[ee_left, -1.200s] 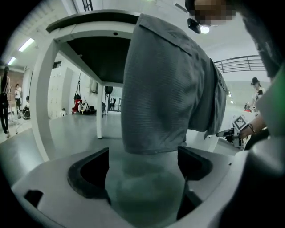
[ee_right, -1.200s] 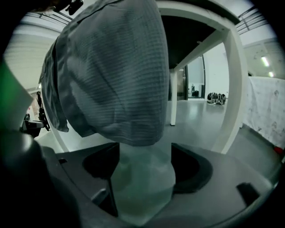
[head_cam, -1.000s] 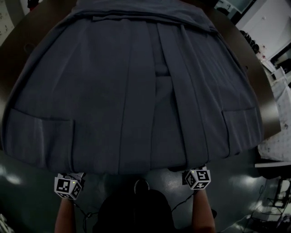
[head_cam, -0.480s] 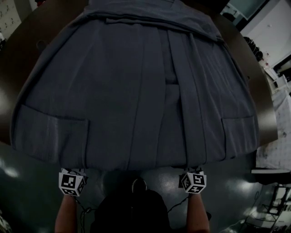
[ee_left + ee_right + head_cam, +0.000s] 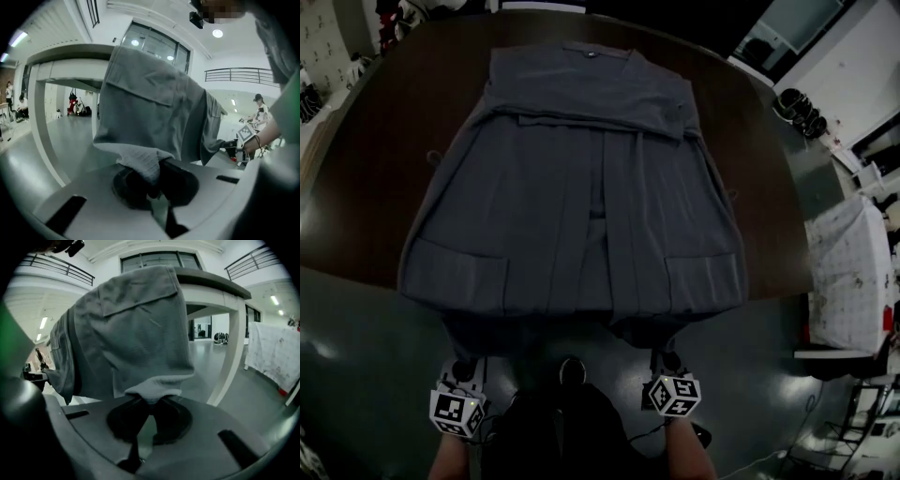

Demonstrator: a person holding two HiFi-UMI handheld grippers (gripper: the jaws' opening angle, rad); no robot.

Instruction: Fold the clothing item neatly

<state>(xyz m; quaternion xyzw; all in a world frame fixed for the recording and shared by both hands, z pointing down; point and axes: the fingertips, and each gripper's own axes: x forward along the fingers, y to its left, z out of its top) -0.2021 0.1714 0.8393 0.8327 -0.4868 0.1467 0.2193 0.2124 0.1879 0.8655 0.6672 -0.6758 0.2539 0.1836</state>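
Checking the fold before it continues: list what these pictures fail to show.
The garment underside: head view, pressed against the table.
The collar label: head view, too small to read.
The hanging hem: head view, lost in shadow below the table edge.
Collar end of the garment: both gripper views, hidden behind the hanging cloth.
Depth of cloth inside left gripper and right gripper: their shut jaws cover it.

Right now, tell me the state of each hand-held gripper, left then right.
Left hand-held gripper: closed, pinching the hem of the grey garment.
Right hand-held gripper: closed, pinching the hem of the grey garment too.
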